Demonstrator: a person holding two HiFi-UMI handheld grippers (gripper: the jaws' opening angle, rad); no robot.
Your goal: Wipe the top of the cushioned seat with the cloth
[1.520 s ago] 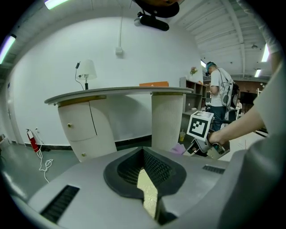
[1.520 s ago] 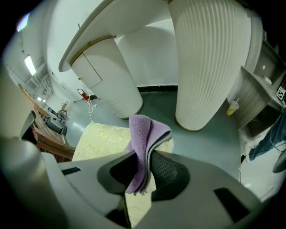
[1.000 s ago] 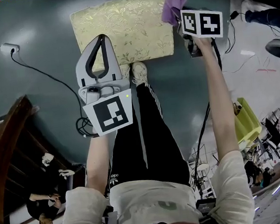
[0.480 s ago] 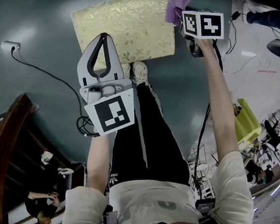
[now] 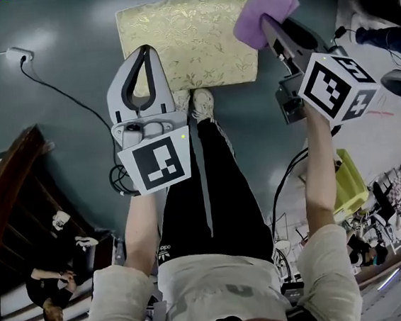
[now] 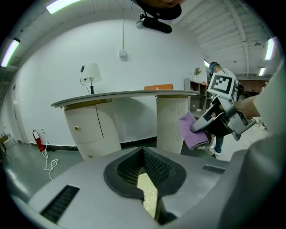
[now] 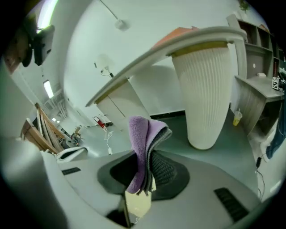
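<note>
Rising off the cushioned seat's (image 5: 188,40) right edge, the right claw (image 5: 269,26) tilts, clamped on the cloth (image 5: 263,11); wiping seems paused. Above the seat, the left claw (image 5: 145,52) hovers closed, empty.

Looks past the left gripper's (image 6: 145,172) closed, empty jaws toward the right gripper (image 6: 197,128) pinching a purple cloth (image 6: 193,139) beside a ribbed column (image 6: 171,121).

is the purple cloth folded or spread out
Folded. In the right gripper view the cloth shows several stacked layers pinched upright in the right gripper; the head view shows a compact bundle, not a flat sheet.
</note>
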